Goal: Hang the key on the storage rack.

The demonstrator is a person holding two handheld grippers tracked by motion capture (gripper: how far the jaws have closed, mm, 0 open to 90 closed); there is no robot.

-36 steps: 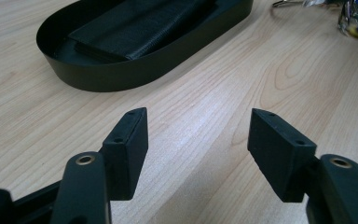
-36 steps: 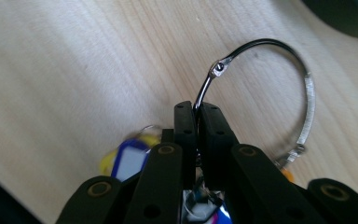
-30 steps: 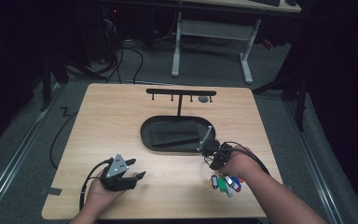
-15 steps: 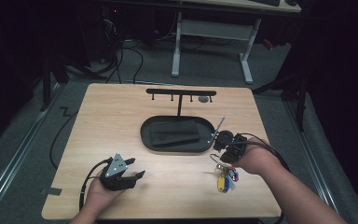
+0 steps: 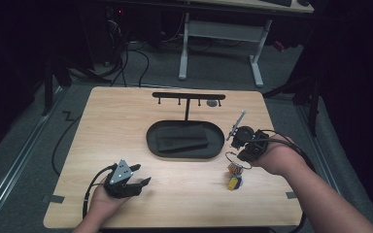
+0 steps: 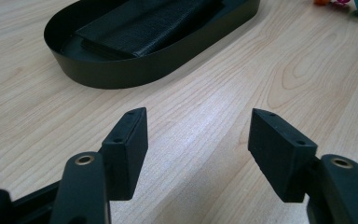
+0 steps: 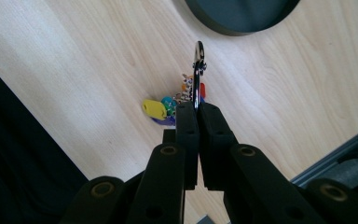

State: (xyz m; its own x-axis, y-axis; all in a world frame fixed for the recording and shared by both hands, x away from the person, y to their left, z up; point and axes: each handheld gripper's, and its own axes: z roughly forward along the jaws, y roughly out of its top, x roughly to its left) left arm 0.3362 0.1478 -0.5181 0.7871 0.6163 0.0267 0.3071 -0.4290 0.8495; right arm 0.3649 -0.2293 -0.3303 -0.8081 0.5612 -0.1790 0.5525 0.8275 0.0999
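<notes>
1. The left gripper [image 5: 135, 183] rests low at the near left of the worktop [image 5: 116, 126], held in the person's left hand [image 5: 104, 201]. In the left gripper view its jaws stand wide apart, released, with bare wood between them.
2. The right gripper [image 7: 197, 116] sits at the near right of the worktop, just beside the tray's right end. Its jaws are clenched on the metal key ring [image 7: 198, 70], seen edge-on in the right gripper view as a thin dark line rising from between the pads.
3. The bunch of keys [image 5: 233, 175] hangs from that ring toward the worktop. In the high view its coloured caps lie just below the gripper, between it and the near edge. The bunch's long axis runs from the ring down to a yellow cap [image 7: 154, 109], which points away to the left in the right gripper view.
4. Whether the caps touch the wood or hang just clear of it cannot be told. The single keys are too small and bunched to make out.
5. Farther off, the black oval tray [image 5: 184, 141] lies mid-worktop, holding a flat black rectangular pad [image 5: 182, 137]. In the right gripper view the tray is cut off at the top edge.
6. Behind the tray stands a black T-shaped hook rack [image 5: 188, 99], its bar running left to right. A small round grey thing near the bar's right end is hard to make out.
</notes>
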